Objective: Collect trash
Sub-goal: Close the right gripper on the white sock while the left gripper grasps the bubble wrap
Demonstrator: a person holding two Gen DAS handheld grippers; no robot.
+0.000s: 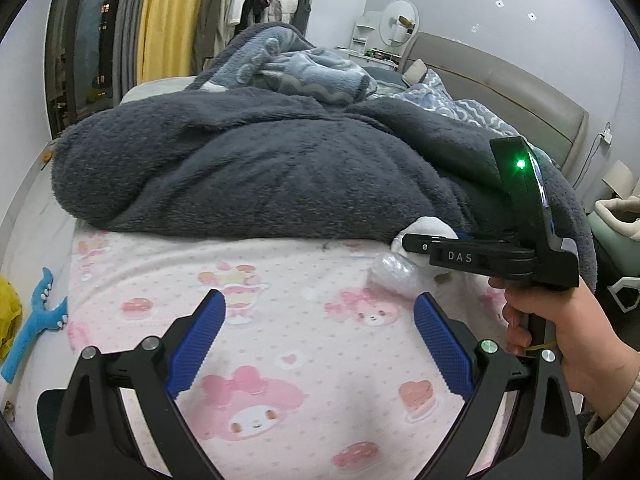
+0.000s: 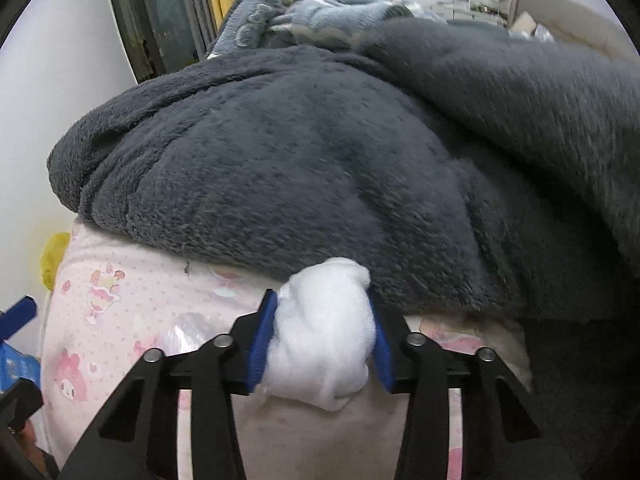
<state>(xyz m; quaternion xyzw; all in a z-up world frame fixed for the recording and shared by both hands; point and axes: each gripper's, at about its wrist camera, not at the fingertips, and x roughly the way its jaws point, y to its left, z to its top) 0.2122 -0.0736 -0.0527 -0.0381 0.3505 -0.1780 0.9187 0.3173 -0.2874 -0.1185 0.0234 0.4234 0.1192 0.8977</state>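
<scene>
A white crumpled wad lies on the pink cartoon-print sheet, right at the edge of the dark grey fleece blanket. My right gripper is shut on it, with a blue pad pressed against each side. In the left wrist view the same wad shows just behind the right gripper, which a hand holds. A crumpled clear plastic wrapper lies on the sheet just left of it. My left gripper hovers open over the sheet with nothing between its fingers.
The grey blanket is heaped across the bed, with a lighter blue blanket behind it. A blue toy and a yellow bag lie on the floor at the left. The padded headboard stands at the far right.
</scene>
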